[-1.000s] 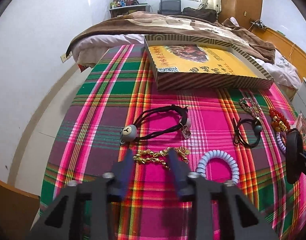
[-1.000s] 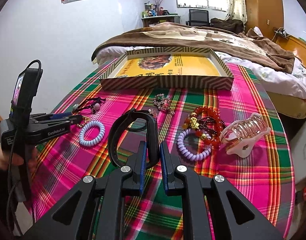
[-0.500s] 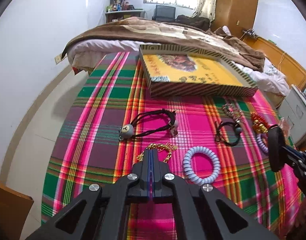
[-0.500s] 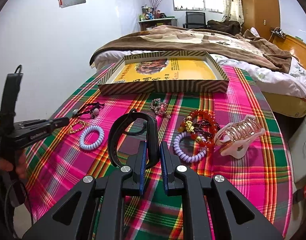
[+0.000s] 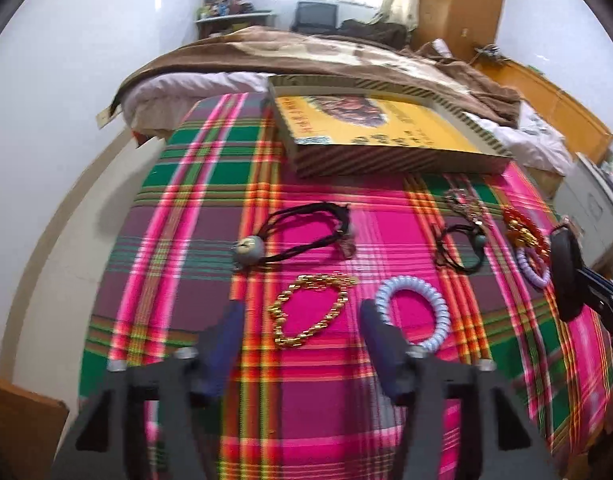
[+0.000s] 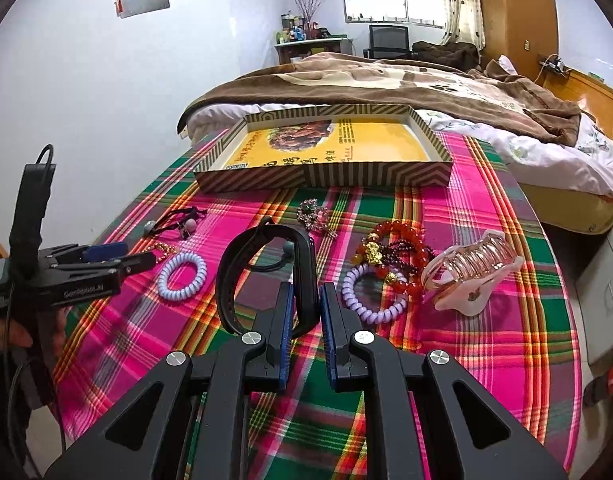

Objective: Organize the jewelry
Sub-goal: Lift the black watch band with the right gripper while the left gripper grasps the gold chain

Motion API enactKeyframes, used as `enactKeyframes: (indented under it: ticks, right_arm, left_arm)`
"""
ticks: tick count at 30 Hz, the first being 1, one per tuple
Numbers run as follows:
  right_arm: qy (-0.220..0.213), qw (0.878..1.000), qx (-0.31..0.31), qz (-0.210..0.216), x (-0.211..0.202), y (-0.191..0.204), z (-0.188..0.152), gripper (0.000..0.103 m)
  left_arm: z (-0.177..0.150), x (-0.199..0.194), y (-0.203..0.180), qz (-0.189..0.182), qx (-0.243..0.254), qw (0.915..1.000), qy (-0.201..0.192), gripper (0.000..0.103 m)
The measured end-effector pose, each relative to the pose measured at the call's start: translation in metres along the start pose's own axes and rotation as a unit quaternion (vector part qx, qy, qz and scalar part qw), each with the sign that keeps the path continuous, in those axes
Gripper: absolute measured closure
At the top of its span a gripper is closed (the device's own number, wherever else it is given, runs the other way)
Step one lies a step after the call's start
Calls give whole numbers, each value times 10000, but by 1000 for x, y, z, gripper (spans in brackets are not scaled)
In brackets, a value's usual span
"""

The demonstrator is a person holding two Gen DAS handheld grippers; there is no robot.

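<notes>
We have our left gripper (image 5: 302, 316) low over the bright pink, green and orange plaid tablecloth (image 5: 210, 216), and its jaws are opening, spread wide with nothing pinched. The gold chain-link bracelet (image 5: 312, 310) lies flat on the cloth in the gap just ahead of the fingertips, apart from both blue-padded fingers (image 5: 226, 332). The pale blue spiral coil hair tie (image 5: 412, 312) sits just right of it, its near-left edge hidden behind our right-hand finger; we cannot tell if they touch. Farther out lies the black cord bracelet with a round grey bead (image 5: 302, 236).

Over in our right gripper (image 6: 306, 312), the jaws are pressed in on the black plastic hairband (image 6: 266, 272), pinching one end of it so the arc stands up off the cloth. To its right we see the lilac spiral coil hair tie (image 6: 372, 292), overlapped at its far edge by the red and gold bead bracelets (image 6: 394, 248), and the translucent pink claw hair clip (image 6: 470, 272) lies just beyond them. At the far edge of the cloth sits the shallow striped cardboard box with a yellow printed bottom (image 6: 326, 176), well apart from both grippers, with no jewelry visible in it.
</notes>
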State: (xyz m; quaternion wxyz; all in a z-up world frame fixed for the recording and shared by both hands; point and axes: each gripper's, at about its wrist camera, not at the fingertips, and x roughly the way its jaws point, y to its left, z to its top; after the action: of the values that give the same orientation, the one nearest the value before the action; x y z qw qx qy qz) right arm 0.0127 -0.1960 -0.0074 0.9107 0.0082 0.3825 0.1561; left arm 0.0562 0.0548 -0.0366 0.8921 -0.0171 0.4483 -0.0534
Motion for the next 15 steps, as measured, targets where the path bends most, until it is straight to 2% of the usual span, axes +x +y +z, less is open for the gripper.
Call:
enactKeyframes:
  ticks: [6,10,12,14,15]
  right_arm:
    - [23,10000,-7,3,3,2,1,89]
    - [23,10000,32,-22,5,0,3,89]
    - [38,10000,39,-31,6,0,3,89]
    - [42,10000,37,-27,6,0,2,89]
    - [38,10000,33,-25,6,1,2,89]
  left_arm:
    - [4,17,-2,357,226,9991,78,40]
    - [7,22,0,329,305,9990,34,40]
    - [9,22,-2,226,386,9990,68,53]
    - [9,22,-8,146,554,9983,61,87]
    - [9,22,-11,117,603,9981,58,94]
